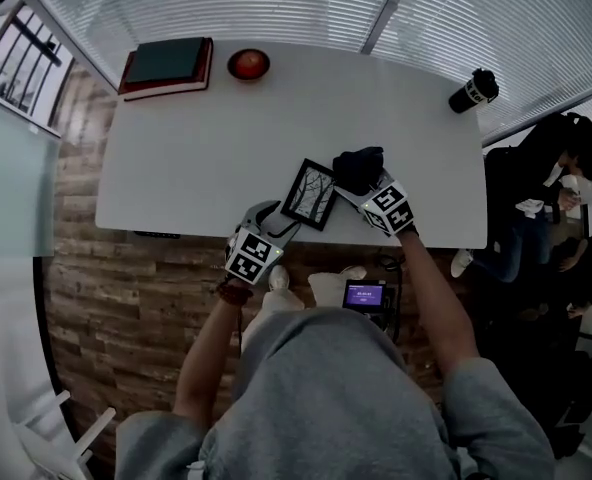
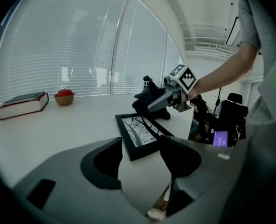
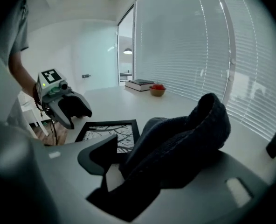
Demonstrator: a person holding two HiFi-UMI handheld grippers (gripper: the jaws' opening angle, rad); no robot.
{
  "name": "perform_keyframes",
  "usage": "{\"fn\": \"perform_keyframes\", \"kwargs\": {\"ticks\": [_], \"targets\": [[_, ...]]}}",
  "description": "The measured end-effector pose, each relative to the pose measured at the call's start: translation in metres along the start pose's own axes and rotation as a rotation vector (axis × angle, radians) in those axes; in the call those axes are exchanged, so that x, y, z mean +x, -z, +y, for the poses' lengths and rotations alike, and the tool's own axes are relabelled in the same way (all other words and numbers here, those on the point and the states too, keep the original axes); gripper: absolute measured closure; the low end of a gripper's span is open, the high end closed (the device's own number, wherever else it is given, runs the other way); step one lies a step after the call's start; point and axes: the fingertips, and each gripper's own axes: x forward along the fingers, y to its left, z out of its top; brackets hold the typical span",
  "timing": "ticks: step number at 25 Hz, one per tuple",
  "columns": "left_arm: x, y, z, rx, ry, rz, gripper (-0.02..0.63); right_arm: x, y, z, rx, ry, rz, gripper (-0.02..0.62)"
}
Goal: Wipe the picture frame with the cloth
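Observation:
A black picture frame (image 1: 309, 194) with a tree print lies flat near the front edge of the white table (image 1: 226, 138). My left gripper (image 1: 276, 218) stands open at its near left corner; in the left gripper view the frame (image 2: 140, 134) lies just ahead of the gripper (image 2: 139, 155), with nothing gripped. A dark cloth (image 1: 359, 168) sits bunched to the frame's right. My right gripper (image 3: 147, 171) is open: the cloth (image 3: 184, 139) lies between its jaws and hides the right one, while a gap shows beside the left one.
At the table's far edge lie a dark book (image 1: 166, 65) and a bowl with a red apple (image 1: 248, 64); a black bottle (image 1: 473, 90) stands at the far right. A person (image 1: 546, 188) sits beyond the right end. A small lit screen (image 1: 366, 295) sits below the front edge.

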Motion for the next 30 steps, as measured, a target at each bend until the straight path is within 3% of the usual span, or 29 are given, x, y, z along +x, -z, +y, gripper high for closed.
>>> {"fn": "perform_keyframes", "kwargs": {"ticks": [4,5,6,7,11,14,30], "targets": [[0.005,0.002,-0.003,0.01,0.012,0.029,0.354,-0.003,-0.007,0.001,0.089,-0.055,-0.074,0.311],[0.006,0.003,-0.002,0.008,0.01,0.036,0.355,-0.002,-0.008,-0.002,0.106,-0.031,-0.086,0.374],[0.009,0.005,-0.002,0.009,0.006,0.046,0.36,0.0,-0.008,-0.007,0.108,0.007,-0.083,0.501],[0.012,0.008,-0.002,0.013,0.001,0.061,0.363,0.003,-0.006,-0.01,0.091,0.048,-0.064,0.534],[0.018,0.018,-0.002,0.07,-0.029,0.149,0.393,0.019,0.007,-0.004,-0.016,0.118,0.028,0.538],[0.02,0.021,0.001,0.076,-0.04,0.171,0.383,0.021,0.01,-0.002,0.013,0.123,0.008,0.54],[0.023,0.021,0.001,0.024,-0.014,0.211,0.37,0.008,0.016,0.058,-0.023,-0.016,0.002,0.543]]}}
